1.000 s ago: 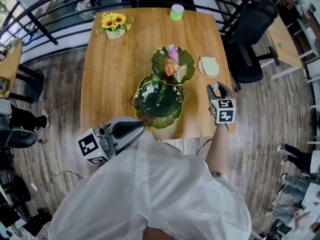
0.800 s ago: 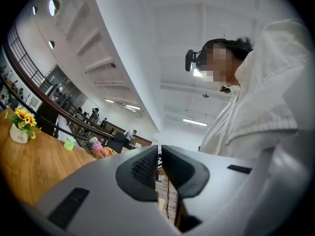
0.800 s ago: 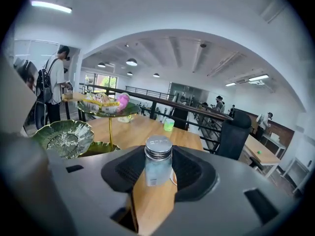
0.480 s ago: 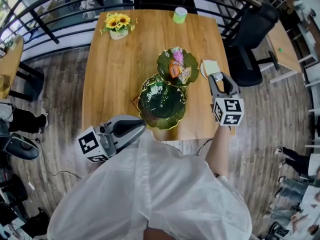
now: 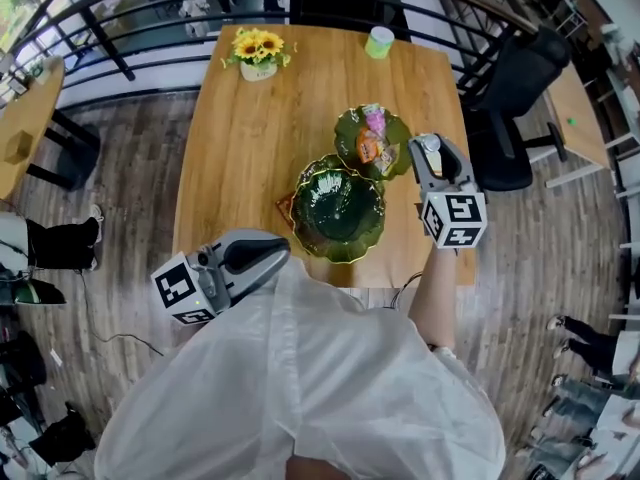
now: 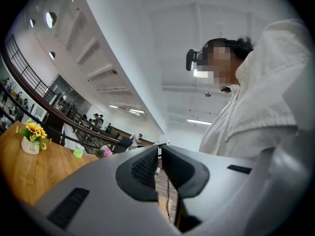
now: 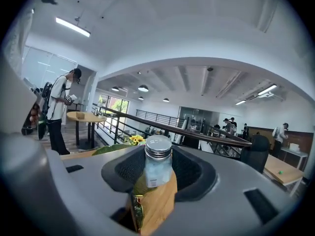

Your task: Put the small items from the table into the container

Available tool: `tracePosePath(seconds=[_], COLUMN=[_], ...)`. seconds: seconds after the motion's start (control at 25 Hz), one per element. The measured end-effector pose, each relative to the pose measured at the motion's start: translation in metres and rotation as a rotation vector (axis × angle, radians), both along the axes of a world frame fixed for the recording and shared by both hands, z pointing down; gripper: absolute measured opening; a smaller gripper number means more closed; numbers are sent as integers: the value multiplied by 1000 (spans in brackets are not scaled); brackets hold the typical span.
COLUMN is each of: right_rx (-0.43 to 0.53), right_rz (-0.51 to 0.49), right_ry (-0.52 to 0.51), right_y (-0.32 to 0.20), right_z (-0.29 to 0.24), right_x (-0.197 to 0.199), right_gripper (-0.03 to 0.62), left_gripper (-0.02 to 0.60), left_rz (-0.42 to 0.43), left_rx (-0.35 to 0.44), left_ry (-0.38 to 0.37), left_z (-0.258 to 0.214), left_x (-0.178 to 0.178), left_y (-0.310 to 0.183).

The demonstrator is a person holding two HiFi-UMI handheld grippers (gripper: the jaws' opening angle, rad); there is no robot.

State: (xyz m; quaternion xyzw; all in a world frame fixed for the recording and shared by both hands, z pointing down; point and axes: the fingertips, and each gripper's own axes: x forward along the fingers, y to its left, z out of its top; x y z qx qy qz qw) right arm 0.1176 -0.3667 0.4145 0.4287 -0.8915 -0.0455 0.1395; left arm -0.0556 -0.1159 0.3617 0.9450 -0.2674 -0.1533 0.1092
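My right gripper is shut on a small clear bottle with a silver screw cap and holds it above the table's right side, beside the smaller green leaf-shaped bowl of snack packets. In the right gripper view the bottle stands upright between the pads. The larger green bowl lies empty near the table's front edge. My left gripper hangs shut by the person's white shirt, off the front left of the table. Its jaws hold nothing.
A pot of sunflowers and a light green cup stand at the far edge of the wooden table. A black chair sits right of the table and a dark railing runs behind it. People stand in the background.
My right gripper has risen with the bottle and moved away from the front edge, up beside the smaller bowl. The left gripper has hardly moved.
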Motion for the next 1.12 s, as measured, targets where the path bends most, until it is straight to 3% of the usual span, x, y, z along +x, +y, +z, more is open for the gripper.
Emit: tracePosePath(seconds=[0.32,0.76,1.12], right_rx=[-16,19,27], right_rz=[-31,-73,-50], right_ry=[18,43,-108], right_y=[-6,-5,17], right_z=[12,20,-10], right_x=[-26,-59,-42], right_gripper=[173,175,179], left_gripper=[9,9,9], left_rz=[-71,-102,-68], left_rx=[-2,-23,-18], left_ry=[-13,-17,-7], left_z=[-3,-2,0], left_x=[-19,-27,-28], left_y=[14,31,38])
